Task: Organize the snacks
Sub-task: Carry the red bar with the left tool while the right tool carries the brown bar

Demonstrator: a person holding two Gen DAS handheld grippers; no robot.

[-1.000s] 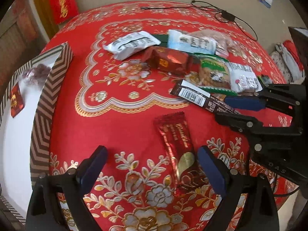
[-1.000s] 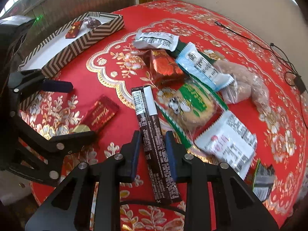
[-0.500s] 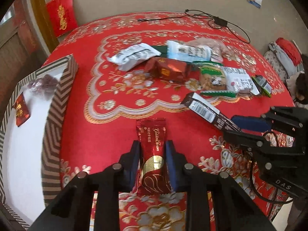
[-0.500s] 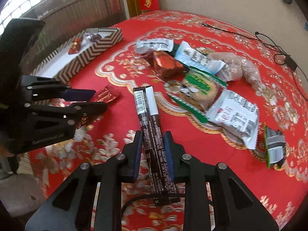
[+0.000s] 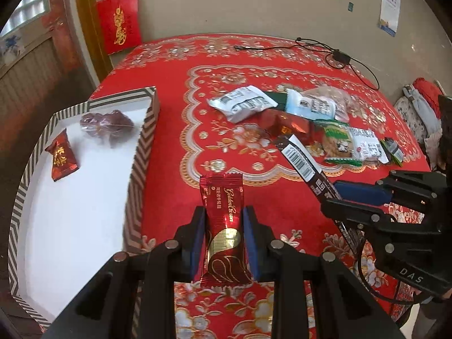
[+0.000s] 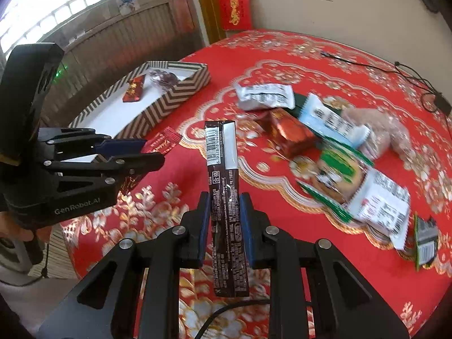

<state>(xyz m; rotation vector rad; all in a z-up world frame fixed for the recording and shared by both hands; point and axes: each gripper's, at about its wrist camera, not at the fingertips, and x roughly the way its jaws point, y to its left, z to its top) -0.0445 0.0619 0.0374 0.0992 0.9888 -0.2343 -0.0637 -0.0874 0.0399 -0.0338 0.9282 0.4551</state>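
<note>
My left gripper (image 5: 223,220) is shut on a red foil chocolate bar (image 5: 224,226) and holds it above the red tablecloth, right of the zigzag-patterned box (image 5: 141,152). My right gripper (image 6: 224,212) is shut on a long dark brown snack bar (image 6: 224,192) and holds it up off the table. The box holds a red candy (image 5: 62,158) and a dark wrapped sweet (image 5: 106,123). The right gripper also shows in the left wrist view (image 5: 364,197), and the left gripper in the right wrist view (image 6: 132,152).
A pile of loose snacks lies mid-table: a white packet (image 5: 243,103), a red foil pack (image 5: 288,123), a blue-white packet (image 5: 310,106), a green biscuit pack (image 5: 336,141). A black cable (image 5: 336,53) lies at the far side. The table edge is close on the left.
The left gripper has shut on the red chocolate bar and lifted it. Both grippers have risen and drawn back with their snacks, more toward the box.
</note>
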